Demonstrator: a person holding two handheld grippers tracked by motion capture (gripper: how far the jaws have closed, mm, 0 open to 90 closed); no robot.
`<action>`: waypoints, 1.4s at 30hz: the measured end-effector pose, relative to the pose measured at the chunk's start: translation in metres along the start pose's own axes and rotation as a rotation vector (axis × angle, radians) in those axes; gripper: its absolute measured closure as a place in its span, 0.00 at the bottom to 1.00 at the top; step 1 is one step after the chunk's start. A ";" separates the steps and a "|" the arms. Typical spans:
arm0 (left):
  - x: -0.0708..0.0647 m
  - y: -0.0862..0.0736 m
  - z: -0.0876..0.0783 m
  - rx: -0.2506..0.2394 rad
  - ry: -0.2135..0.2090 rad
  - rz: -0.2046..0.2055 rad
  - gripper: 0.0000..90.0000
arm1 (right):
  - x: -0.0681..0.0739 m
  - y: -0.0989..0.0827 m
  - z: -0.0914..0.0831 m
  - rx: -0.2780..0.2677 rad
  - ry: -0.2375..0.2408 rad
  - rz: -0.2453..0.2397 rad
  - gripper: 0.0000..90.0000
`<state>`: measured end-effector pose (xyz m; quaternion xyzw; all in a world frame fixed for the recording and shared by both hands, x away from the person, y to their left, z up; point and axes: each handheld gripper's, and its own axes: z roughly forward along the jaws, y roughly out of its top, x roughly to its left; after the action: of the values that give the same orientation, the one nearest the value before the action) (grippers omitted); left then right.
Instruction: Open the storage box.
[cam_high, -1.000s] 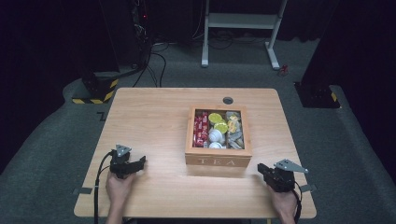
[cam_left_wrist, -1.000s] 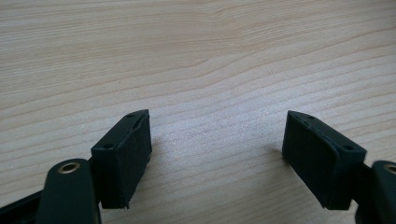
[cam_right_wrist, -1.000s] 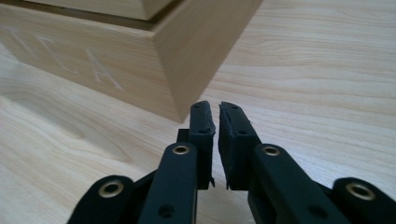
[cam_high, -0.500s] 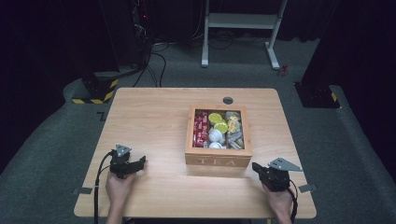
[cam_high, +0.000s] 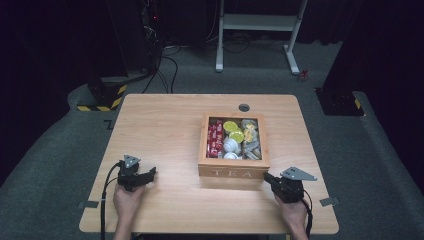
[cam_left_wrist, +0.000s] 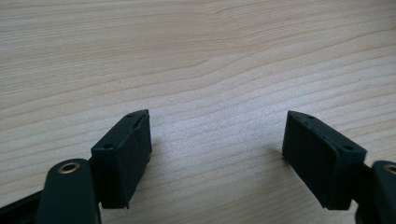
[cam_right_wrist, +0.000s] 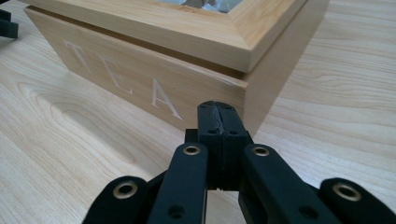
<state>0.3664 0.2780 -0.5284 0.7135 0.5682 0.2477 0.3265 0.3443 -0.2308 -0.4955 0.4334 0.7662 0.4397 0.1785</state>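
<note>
A wooden tea box (cam_high: 233, 150) marked "TEA" stands right of the table's middle, its glass-topped lid closed over red packets, yellow and white items. My right gripper (cam_high: 267, 177) sits by the box's near right corner, jaws pressed together with nothing between them; in the right gripper view the gripper (cam_right_wrist: 219, 112) points at the lettered front of the tea box (cam_right_wrist: 154, 70), close to its corner. My left gripper (cam_high: 151, 172) rests low over bare wood at the near left, well apart from the box, and its jaws (cam_left_wrist: 217, 144) stand wide open and empty.
The wooden table (cam_high: 160, 125) has a round cable hole (cam_high: 244, 107) behind the box. Bare wood lies between the two grippers and left of the box. Dark floor, cables and a white stand's legs (cam_high: 260, 40) lie beyond the far edge.
My right gripper has slid left toward the box's near right corner. The left gripper has stayed in place.
</note>
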 end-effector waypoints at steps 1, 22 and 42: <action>0.000 0.000 0.000 0.000 -0.001 0.000 0.27 | 0.001 0.000 0.000 0.003 -0.001 0.000 1.00; 0.000 0.000 0.000 -0.001 -0.001 -0.003 0.27 | 0.003 0.010 -0.002 -0.023 -0.007 0.006 1.00; 0.000 0.000 0.000 0.001 0.002 0.003 0.27 | 0.005 0.014 -0.003 -0.053 -0.032 0.010 1.00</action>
<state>0.3664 0.2778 -0.5284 0.7144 0.5676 0.2487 0.3249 0.3467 -0.2244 -0.4817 0.4395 0.7491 0.4537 0.1999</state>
